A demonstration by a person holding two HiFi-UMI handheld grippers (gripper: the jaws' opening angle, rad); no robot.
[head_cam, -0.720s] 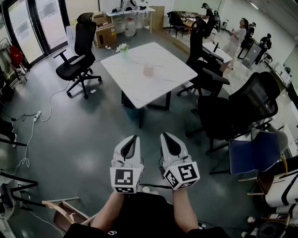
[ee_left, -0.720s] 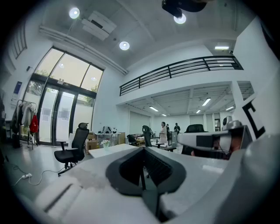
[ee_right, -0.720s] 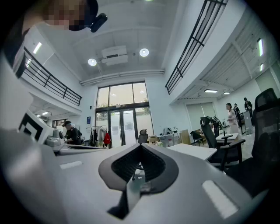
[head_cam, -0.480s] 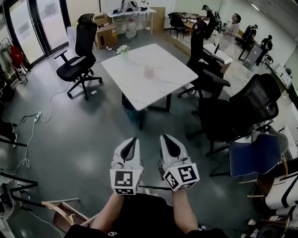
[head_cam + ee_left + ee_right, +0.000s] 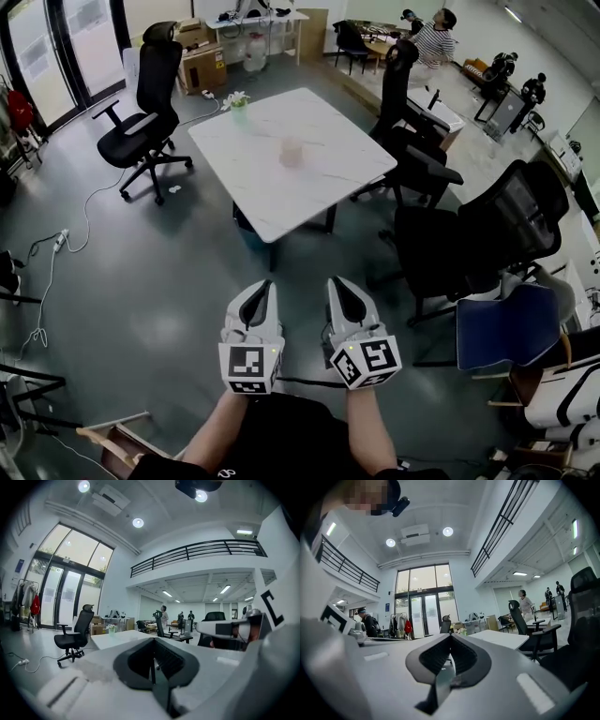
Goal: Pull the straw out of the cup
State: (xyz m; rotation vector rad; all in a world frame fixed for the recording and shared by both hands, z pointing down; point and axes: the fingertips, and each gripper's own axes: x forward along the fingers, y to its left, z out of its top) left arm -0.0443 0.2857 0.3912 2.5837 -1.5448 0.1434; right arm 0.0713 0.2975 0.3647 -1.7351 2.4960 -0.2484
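Observation:
A pale pink cup (image 5: 292, 150) stands near the middle of the white marble table (image 5: 328, 183), far ahead of me; I cannot make out a straw at this distance. My left gripper (image 5: 265, 286) and right gripper (image 5: 336, 283) are held side by side close to my body, pointing level toward the table, well short of it. Both are shut with nothing between the jaws. The left gripper view shows the left gripper (image 5: 153, 643) closed and the table (image 5: 119, 638) beyond; in the right gripper view the right gripper (image 5: 451, 638) is closed too.
Black office chairs stand left of the table (image 5: 145, 103) and to its right (image 5: 422, 159), with a larger one (image 5: 506, 216) and a blue chair (image 5: 511, 323) nearer me. A small plant (image 5: 236, 98) sits at the table's far corner. A cable (image 5: 70, 234) trails on the grey floor. People stand at the back.
The table and cup sit slightly nearer and lower in the head view as I move forward. A person in a striped shirt at the back has walked left. Both grippers stay shut, side by side.

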